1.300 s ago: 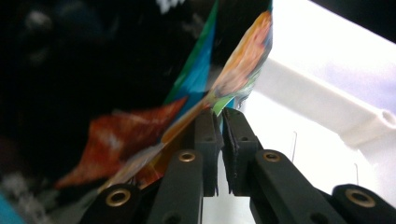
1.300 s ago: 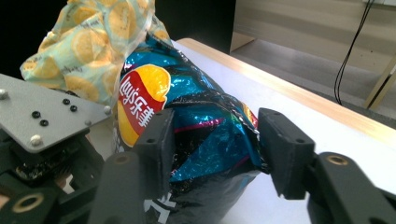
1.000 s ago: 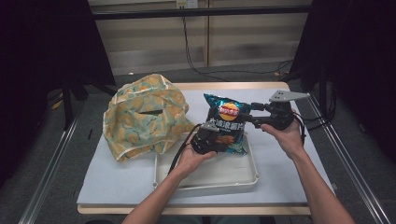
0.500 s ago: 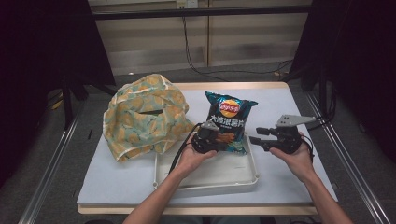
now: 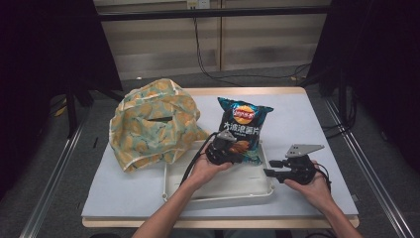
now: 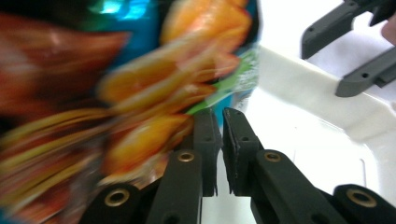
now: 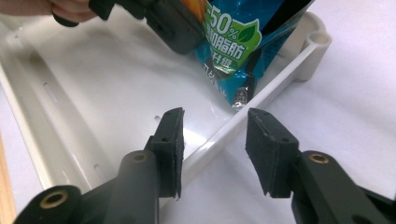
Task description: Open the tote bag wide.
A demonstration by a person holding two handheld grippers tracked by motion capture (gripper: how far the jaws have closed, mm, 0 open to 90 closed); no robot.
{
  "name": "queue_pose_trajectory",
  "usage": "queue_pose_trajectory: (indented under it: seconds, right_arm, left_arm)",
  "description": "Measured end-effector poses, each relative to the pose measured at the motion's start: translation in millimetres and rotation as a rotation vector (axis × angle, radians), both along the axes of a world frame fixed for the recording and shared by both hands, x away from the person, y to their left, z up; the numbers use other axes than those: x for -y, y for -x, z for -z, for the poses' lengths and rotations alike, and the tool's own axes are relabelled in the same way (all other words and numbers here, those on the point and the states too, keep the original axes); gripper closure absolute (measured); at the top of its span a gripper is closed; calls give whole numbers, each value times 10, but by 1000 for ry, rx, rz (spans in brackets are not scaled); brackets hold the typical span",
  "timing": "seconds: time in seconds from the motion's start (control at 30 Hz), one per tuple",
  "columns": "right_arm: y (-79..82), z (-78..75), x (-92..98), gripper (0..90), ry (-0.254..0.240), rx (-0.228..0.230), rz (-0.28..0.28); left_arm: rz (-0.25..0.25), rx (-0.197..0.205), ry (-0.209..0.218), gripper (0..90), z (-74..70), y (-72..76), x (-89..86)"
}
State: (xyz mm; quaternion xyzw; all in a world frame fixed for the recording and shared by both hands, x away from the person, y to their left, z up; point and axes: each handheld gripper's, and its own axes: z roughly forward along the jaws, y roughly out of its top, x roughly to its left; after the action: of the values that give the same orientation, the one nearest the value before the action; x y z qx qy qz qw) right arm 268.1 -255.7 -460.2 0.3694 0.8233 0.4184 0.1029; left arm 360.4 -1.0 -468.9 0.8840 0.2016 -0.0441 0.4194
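The left gripper (image 5: 236, 157) pinched the chip bag's (image 5: 242, 124) lower edge, standing it upright at the white tray's (image 5: 218, 191) far rim. The right gripper (image 7: 214, 135), jaws half-open and just closing on nothing, straddled the tray's right rim, probably to steady it.

Table (image 5: 327, 129): wooden edges, top covered by a pale grey mat. White tray (image 5: 223, 191) sits at 6 o'clock near the front edge. Yellow patterned cloth bag (image 5: 153, 124) slumps at 9 o'clock, just beside the tray's far-left corner.
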Motion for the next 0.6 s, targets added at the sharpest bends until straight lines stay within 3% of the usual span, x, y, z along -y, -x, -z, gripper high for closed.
queue_pose_trajectory:
  seconds: [0.1, 0.47, 0.5, 0.6]
  right_arm:
    - [-4, 21, -20, 597, 20, -5, -3]
    - [-1, 29, -11, 590, 7, -27, 1]
    - [-1, 28, -11, 591, 6, -29, 2]
    - [3, 31, -9, 595, 1, -34, 5]
  left_arm:
    - [44, 13, -7, 845, -5, 27, 76]
    - [3, 26, -31, 857, -26, -53, 217]
    - [5, 18, -6, 857, -17, -54, 239]
    - [-1, 56, -49, 864, -11, -33, 314]
